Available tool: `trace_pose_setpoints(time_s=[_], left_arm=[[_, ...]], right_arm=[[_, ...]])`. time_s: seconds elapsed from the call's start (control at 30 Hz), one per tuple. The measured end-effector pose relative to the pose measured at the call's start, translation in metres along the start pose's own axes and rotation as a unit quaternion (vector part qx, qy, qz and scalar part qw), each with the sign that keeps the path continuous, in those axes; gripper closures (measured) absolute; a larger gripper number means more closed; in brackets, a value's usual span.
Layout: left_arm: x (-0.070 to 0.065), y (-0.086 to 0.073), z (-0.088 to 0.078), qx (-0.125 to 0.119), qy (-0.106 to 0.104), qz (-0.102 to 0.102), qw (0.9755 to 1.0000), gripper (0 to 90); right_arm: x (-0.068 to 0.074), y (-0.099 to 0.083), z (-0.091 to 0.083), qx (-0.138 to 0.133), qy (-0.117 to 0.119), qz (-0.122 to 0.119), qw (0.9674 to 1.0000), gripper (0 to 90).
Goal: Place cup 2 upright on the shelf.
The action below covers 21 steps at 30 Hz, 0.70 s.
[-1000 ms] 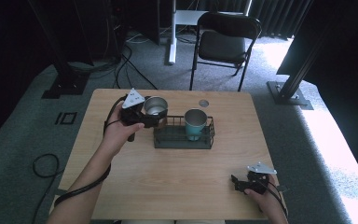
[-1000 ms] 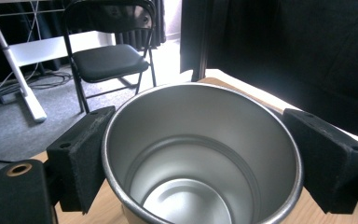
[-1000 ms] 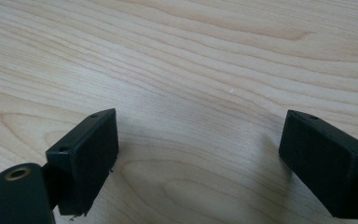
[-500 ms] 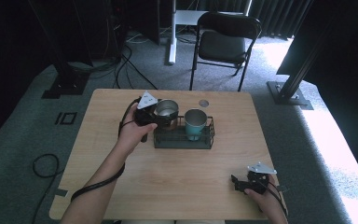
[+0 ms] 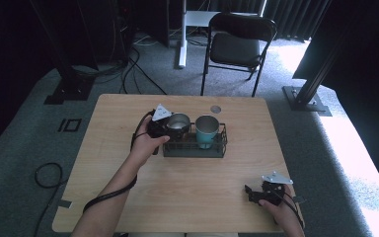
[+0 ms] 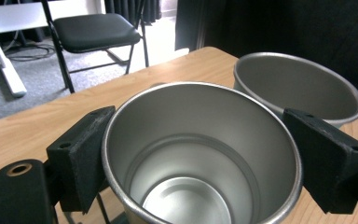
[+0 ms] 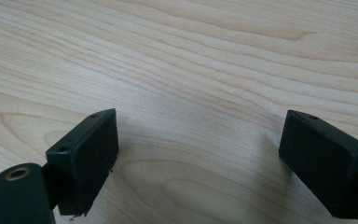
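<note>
the left tool (image 5: pixel 170 127) is clamped on a steel cup (image 5: pixel 178 123) at the left end of the rack (image 5: pixel 195 149), beside the teal cup (image 5: pixel 207 131). the right tool (image 5: pixel 256 193) rests apart on the table (image 5: pixel 197 192).

The left gripper (image 5: pixel 170 127) has lowered the steel cup (image 5: pixel 178 123) into the wire basket (image 5: pixel 194 148).

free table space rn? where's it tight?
Bare wood runs along the light wooden table between the black wire rack and the near edge, and again right of the rack. It is tight at the rack: the left gripper clamps a steel cup beside the teal cup. The right gripper rests at the near right corner.
</note>
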State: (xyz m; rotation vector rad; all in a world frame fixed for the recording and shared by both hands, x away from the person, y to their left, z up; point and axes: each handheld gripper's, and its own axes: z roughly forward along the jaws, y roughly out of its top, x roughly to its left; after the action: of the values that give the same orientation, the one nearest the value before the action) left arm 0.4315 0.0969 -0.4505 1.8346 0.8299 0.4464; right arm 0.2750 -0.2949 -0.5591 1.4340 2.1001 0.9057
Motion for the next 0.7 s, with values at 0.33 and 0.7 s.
trace_pose_setpoints(time_s=[0.33, 0.7], left_arm=[[0.002, -0.012, 0.013, 0.008, -0.004, -0.002, 1.0, 14.2], [0.002, -0.021, 0.018, 0.02, -0.004, 0.01, 0.9998, 14.2]], right_arm=[[0.0, 0.0, 0.0, 0.0, 0.0, 0.0, 1.0, 11.3], [0.0, 0.0, 0.0, 0.0, 0.0, 0.0, 1.0, 11.3]])
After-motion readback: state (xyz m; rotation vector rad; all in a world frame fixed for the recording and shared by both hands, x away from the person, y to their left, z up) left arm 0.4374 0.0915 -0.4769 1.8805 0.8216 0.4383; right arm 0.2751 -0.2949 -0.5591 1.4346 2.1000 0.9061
